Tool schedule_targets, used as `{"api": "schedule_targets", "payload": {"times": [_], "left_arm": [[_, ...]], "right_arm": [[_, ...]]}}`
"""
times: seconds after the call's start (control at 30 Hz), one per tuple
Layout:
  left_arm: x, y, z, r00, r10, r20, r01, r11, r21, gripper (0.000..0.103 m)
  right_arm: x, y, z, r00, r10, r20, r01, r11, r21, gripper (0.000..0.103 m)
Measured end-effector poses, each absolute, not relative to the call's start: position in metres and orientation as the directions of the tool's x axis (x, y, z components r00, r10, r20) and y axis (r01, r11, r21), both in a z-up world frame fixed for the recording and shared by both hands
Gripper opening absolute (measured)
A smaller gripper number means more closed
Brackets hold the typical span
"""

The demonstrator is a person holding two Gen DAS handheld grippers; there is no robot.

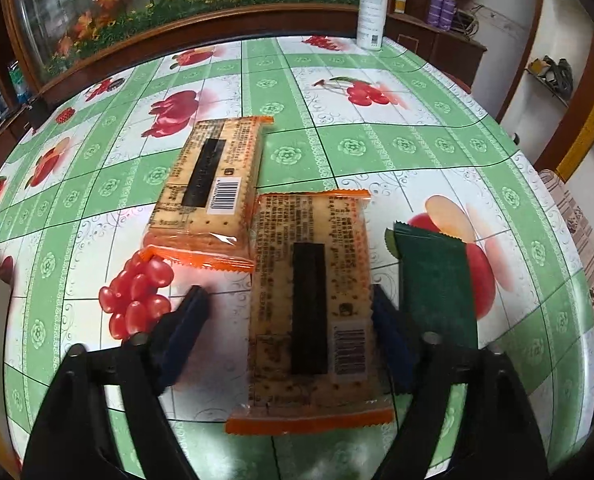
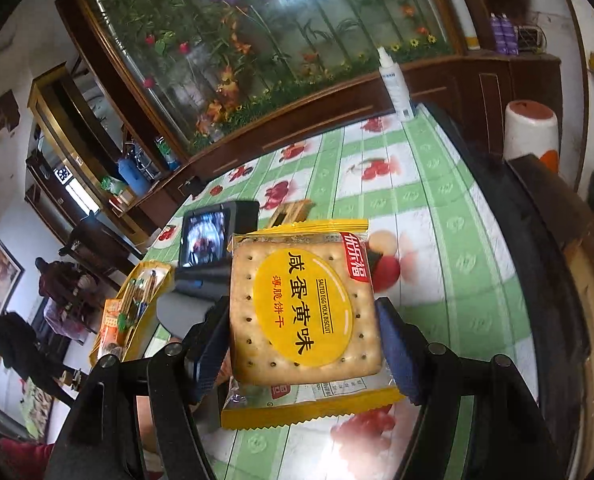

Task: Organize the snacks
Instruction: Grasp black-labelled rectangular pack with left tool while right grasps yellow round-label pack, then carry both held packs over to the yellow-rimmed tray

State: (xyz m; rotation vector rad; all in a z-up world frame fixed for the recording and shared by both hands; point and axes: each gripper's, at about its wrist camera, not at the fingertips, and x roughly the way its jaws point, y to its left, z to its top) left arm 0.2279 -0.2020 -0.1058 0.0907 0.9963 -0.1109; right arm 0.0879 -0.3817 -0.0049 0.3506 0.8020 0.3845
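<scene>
— Left gripper [image 1: 289, 312]?
— Angled steeply down, jaws straddling a packet, left pad clear of it.
— Right gripper [image 2: 305, 332]?
— Raised, tilted, pads clamped on its load.

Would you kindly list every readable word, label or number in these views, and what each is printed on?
"咸蛋黄味": yellow biscuit packet
"SALTED EGG YOLK BISCUIT": same packet
"薄脆饼干": same packet
"优乐福": its red corner tag
Near orange packet and far orange packet: back print and barcodes too small to read
White spray bottle: label blurred
</scene>
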Motion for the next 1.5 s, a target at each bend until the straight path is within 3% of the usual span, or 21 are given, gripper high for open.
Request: {"api": "schedule_targets", "payload": {"times": [0.07, 0.1, 0.53, 1.5], "left_arm": [[0.224, -0.2, -0.104, 0.544, -0.055, -0.837, 0.138, 0.99, 0.025, 0.055], [0.221, -0.198, -0.103, 0.548, -0.051, -0.835, 0.136, 0.99, 0.029, 0.054], [0.171, -0.167, -0.102, 0.587, -0.016, -0.81, 0.124, 0.99, 0.07, 0.053], [0.071, -0.027, -0.072, 0.677, 0.128, -0.725, -0.098, 0.992, 0.083, 0.053]], "right_arm": [[0.086, -0.379, -0.011, 0.631, 0.455, -0.629, -0.189, 0.876, 0.444, 0.071], [0.085, -0.378, -0.014, 0.627, 0.456, -0.631, -0.186, 0.875, 0.447, 0.071], [0.063, -0.352, -0.04, 0.612, 0.472, -0.635, -0.178, 0.864, 0.47, 0.071], [0.034, -0.245, -0.059, 0.518, 0.591, -0.618, -0.301, 0.803, 0.515, 0.071]]}}
